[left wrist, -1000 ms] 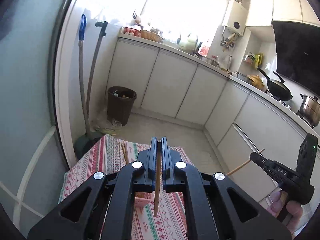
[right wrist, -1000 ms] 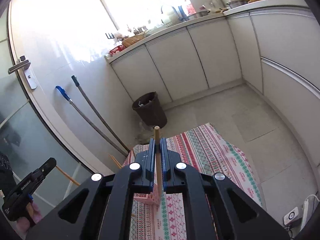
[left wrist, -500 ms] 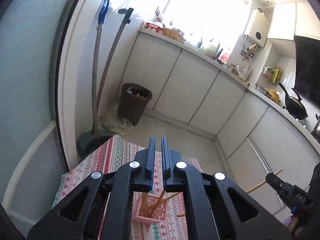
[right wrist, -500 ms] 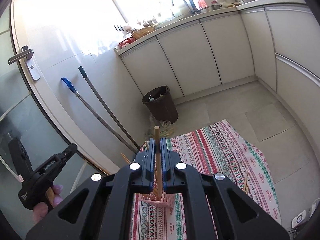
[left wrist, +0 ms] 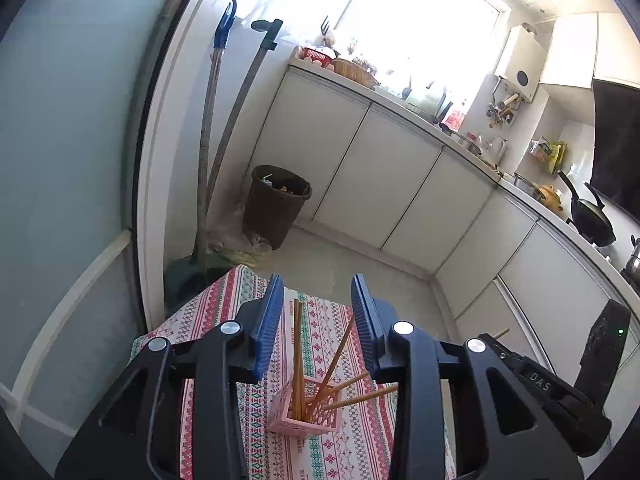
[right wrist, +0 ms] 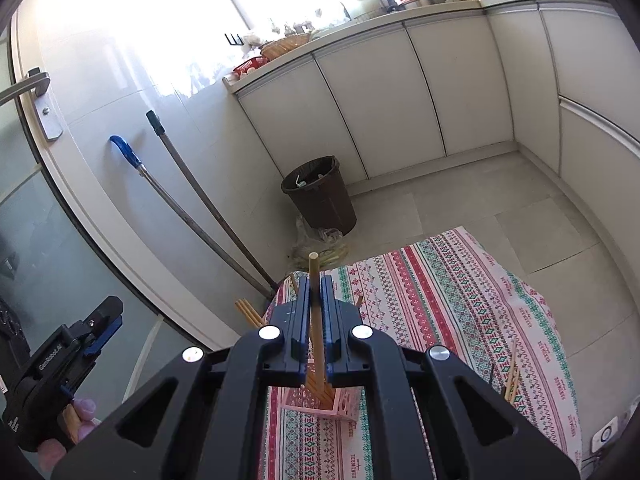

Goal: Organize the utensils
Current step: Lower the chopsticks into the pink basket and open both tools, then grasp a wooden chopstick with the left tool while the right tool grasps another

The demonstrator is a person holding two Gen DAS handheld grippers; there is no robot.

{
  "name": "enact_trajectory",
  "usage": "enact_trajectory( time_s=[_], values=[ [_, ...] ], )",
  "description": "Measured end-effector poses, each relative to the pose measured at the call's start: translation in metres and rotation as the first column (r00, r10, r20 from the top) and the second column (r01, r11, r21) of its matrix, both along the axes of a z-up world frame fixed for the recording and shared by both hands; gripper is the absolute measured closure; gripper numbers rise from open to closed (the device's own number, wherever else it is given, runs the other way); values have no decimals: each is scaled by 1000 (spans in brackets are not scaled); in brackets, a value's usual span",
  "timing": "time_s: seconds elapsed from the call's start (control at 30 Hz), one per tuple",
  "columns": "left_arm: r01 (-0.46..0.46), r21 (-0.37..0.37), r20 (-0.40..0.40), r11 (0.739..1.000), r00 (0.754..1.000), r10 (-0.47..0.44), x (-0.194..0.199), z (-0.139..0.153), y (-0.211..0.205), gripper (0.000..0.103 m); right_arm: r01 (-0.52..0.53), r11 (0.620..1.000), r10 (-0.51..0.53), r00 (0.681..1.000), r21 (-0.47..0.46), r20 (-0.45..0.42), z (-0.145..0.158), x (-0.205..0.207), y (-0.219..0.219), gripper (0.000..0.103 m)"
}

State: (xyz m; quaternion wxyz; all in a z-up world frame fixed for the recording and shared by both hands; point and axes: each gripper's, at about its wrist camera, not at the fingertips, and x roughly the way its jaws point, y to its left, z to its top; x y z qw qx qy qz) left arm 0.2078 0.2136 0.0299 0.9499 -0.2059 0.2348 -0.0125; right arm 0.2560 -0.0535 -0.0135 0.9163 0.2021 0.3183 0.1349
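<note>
Right wrist view: the right tool (right wrist: 316, 312) clamps a round wooden chopstick (right wrist: 315, 320) upright over the pink lattice holder (right wrist: 344, 406), while the left tool (left wrist: 318, 320) gapes wide, gripping nothing.

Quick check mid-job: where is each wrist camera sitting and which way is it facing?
Left wrist: on the left tool, jaws open, looking down at the pink holder of chopsticks; the right tool shows at right.
Right wrist: on the right tool, shut on a chopstick above the holder; the left tool and fingers show at left.
Shared: holder, striped tablecloth, trash bin.
</note>
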Motion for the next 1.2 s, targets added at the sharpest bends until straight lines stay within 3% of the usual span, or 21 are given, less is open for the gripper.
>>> enact_trajectory(
  time_s=[0.17,0.37,0.43,0.53,0.67,0.73,0.87,1.0,1.13,1.2],
  values=[
    [38,25,-34,999,999,-37,5,-10,-14,70,-31,999,30,999,-21,-43,-34,12,22,94],
    [83,90,-53,993,996,-78,2,-14,-36,70,-14,996,12,1000,-91,-19,-25,-3,16,89],
    [96,104,-65,990,994,-90,0,-16,-44,67,-5,993,3,1000,-119,-17,-23,-9,10,79],
    [113,144,-104,983,990,-98,-2,-26,-59,55,13,989,-17,1000,-150,-23,-26,-19,0,71],
    [161,187,-171,969,977,-130,0,-44,-79,53,54,974,-65,997,-222,-43,-32,-32,-12,63],
    [182,205,-195,962,970,-142,2,-53,-91,52,71,963,-84,996,-261,-41,-35,-39,-19,51],
    [210,225,-226,951,961,-159,4,-69,-113,29,103,935,-128,990,-339,-53,-44,-52,-37,36],
    [244,239,-255,940,950,-182,7,-84,-137,16,242,887,-288,956,-393,-63,-56,-66,-85,15],
    [325,247,-334,913,913,-234,18,-107,-166,7,347,840,-422,901,-417,-100,-67,-75,-147,7],
    [384,240,-409,892,873,-266,29,-126,-184,7,348,833,-441,887,-431,-137,-74,-77,-169,7]
  ],
)
